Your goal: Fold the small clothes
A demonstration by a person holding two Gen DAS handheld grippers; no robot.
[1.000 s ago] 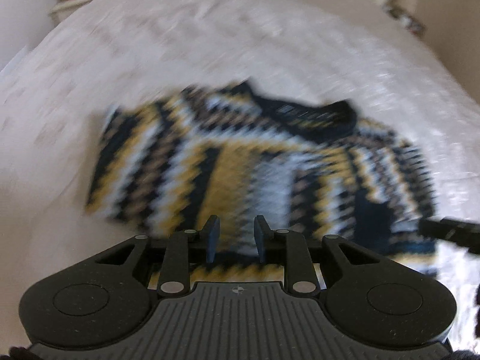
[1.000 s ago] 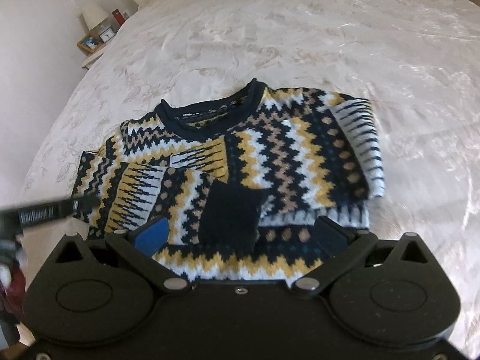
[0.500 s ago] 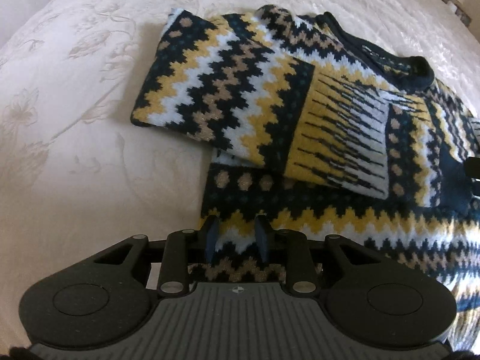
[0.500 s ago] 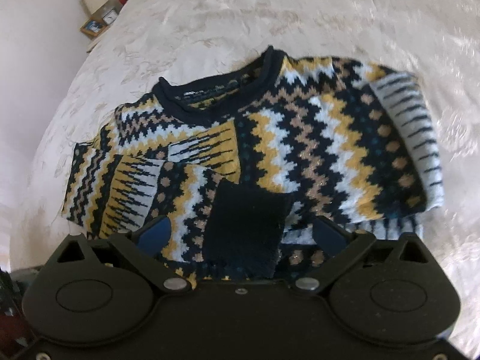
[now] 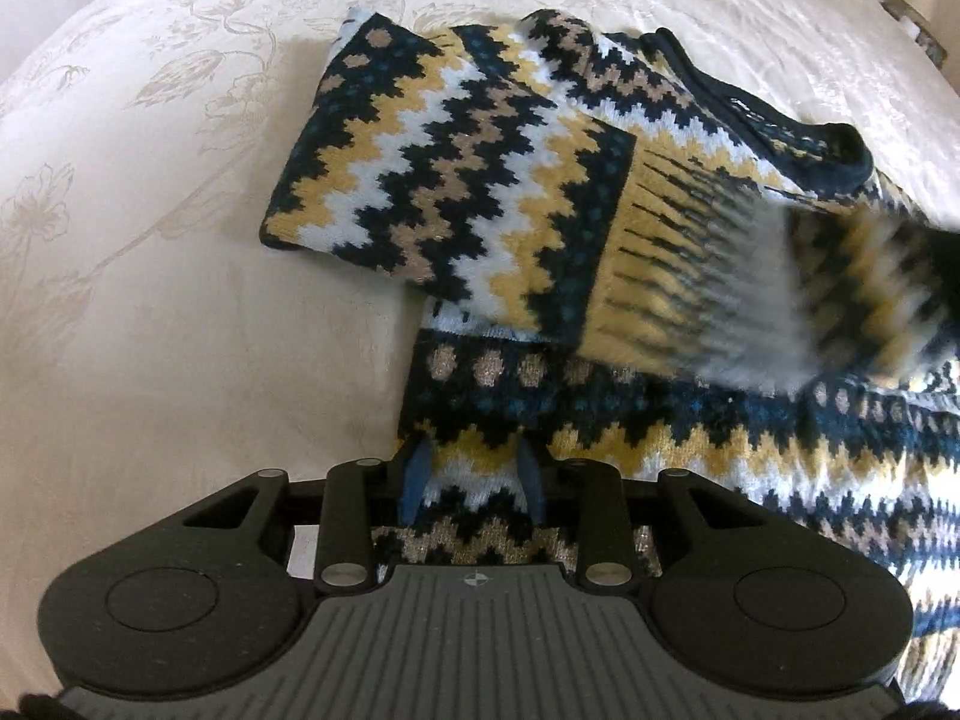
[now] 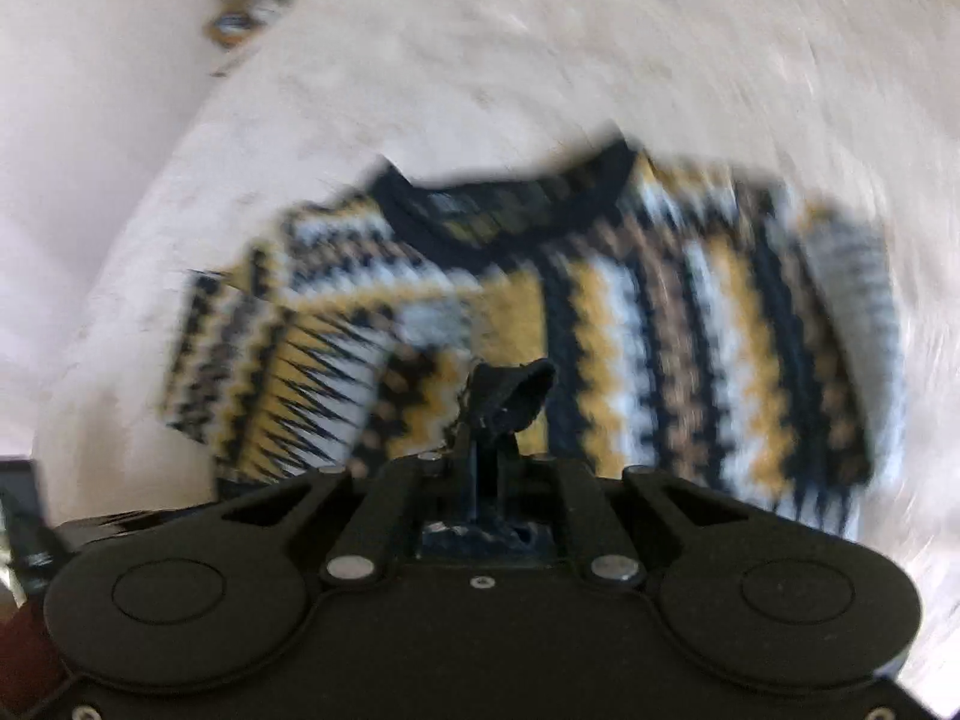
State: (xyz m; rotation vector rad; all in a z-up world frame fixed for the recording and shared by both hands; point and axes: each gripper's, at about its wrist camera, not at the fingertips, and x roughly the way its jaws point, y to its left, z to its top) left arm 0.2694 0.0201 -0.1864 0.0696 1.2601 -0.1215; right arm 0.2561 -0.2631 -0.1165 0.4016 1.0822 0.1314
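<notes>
Ideally, with the right claw (image 6: 489, 420) clamped on the dark cuff (image 6: 510, 399) and the left claw (image 5: 474, 480) slightly parted astride the sweater (image 5: 480, 180) hem, the sleeve should be laid flat across the sweater's chest.

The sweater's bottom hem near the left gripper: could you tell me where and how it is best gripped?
Probably the hem's corner of the sweater, approached from the near, open edge. The left gripper already straddles the hem there, which lies flat on the bedspread.

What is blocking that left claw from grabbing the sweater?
Nothing visible. The left gripper is open, its fingers already straddling the bottom hem of the sweater on the bedspread. The right gripper is shut on a navy cuff.
</notes>
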